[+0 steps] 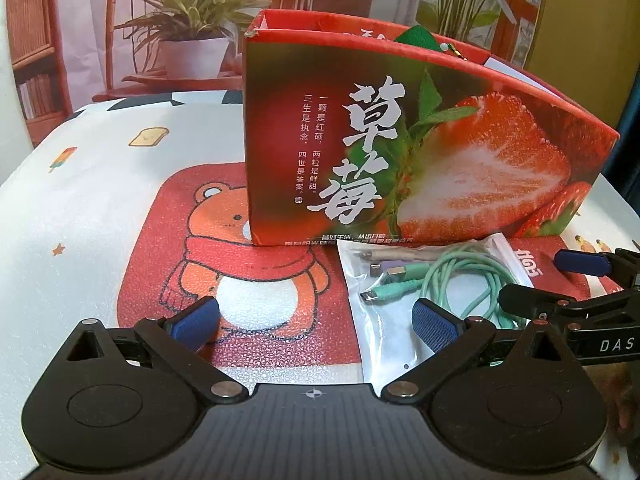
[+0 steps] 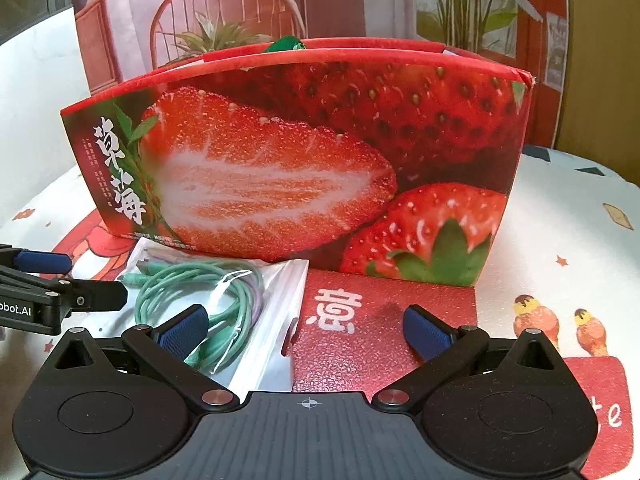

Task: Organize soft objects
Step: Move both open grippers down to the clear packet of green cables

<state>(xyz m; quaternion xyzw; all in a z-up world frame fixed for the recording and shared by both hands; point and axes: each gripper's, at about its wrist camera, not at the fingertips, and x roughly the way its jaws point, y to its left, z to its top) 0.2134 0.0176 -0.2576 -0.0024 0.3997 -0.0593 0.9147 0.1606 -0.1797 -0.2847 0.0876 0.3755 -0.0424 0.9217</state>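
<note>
Left gripper (image 1: 316, 326): jaws spread wide, nothing between them, low over the table (image 1: 80, 208). Right gripper (image 2: 306, 330): jaws likewise apart and unloaded.

Cable pouch (image 1: 404, 304): clear zip bag holding coiled mint-green and purple cables, flat on the red bear mat (image 1: 168, 248), just near of the strawberry box (image 1: 400, 152) and touching or almost touching its base. Long axis runs near-to-far, slightly skewed. Lies ahead and right of the left gripper, whose right pad (image 1: 434, 326) sits over the pouch's near part. In the right wrist view, pouch (image 2: 256, 308) ahead and left, with the left pad (image 2: 182, 330) over the cable coil. Roughly equal reach for both; judged a shade better centred for neither, so a sideways shift needed before closing.

Box open-topped, something green showing above its rim.

Legible writing: "草莓" large on the box, smaller Chinese lines beside it; "DAS" on the right gripper's arm; "obot.AI" on the left gripper's arm; a white Chinese character on the mat.
</note>
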